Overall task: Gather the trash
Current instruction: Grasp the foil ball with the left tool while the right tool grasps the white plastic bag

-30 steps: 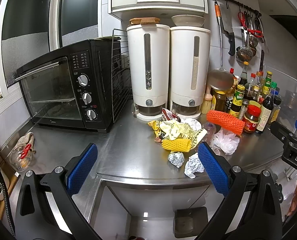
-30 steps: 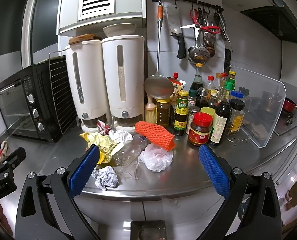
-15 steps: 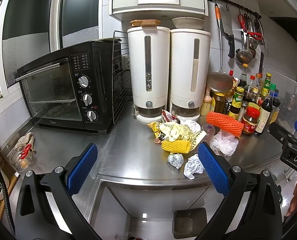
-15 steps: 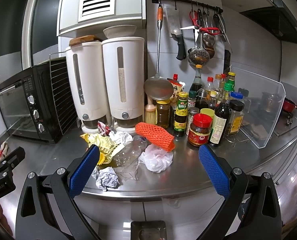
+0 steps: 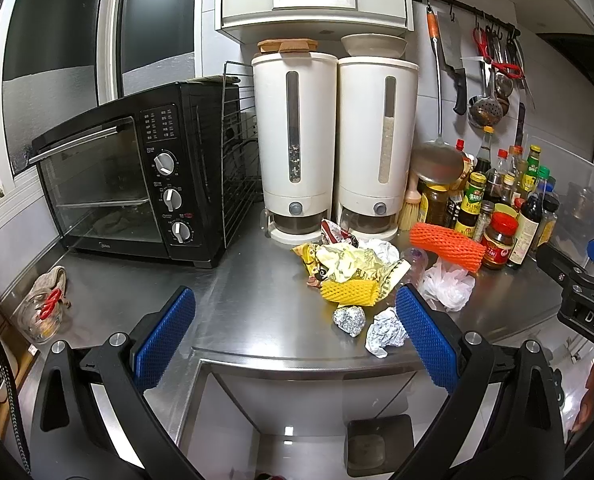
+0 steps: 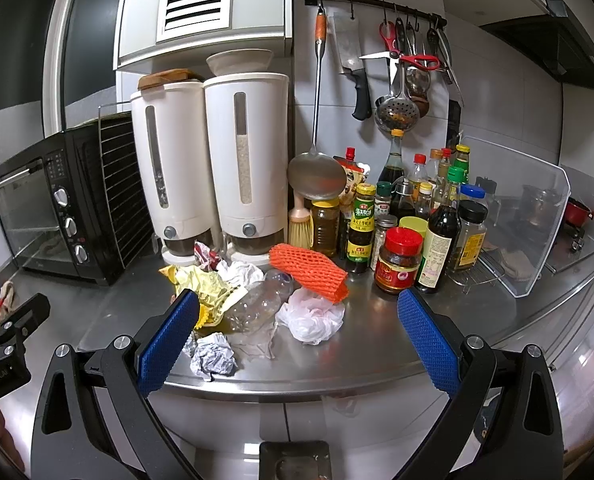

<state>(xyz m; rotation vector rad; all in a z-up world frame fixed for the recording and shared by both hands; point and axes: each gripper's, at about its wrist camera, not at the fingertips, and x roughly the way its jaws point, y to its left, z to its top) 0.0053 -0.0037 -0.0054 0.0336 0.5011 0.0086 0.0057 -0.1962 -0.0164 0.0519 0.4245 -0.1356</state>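
A pile of trash lies on the steel counter: yellow crumpled wrappers, a yellow foam net, a foil ball, a crumpled paper ball, a white plastic bag, an orange foam net and a clear crushed bottle. My left gripper is open and empty, in front of the counter edge, left of the pile. My right gripper is open and empty, just short of the pile.
A black toaster oven stands at the back left. Two white dispensers stand behind the pile. Several sauce bottles and jars crowd the right. A clear plastic guard stands far right. Utensils hang on a wall rail.
Both grippers have moved slightly closer to the counter; the pile sits a little larger in view. Nothing on the counter has moved.
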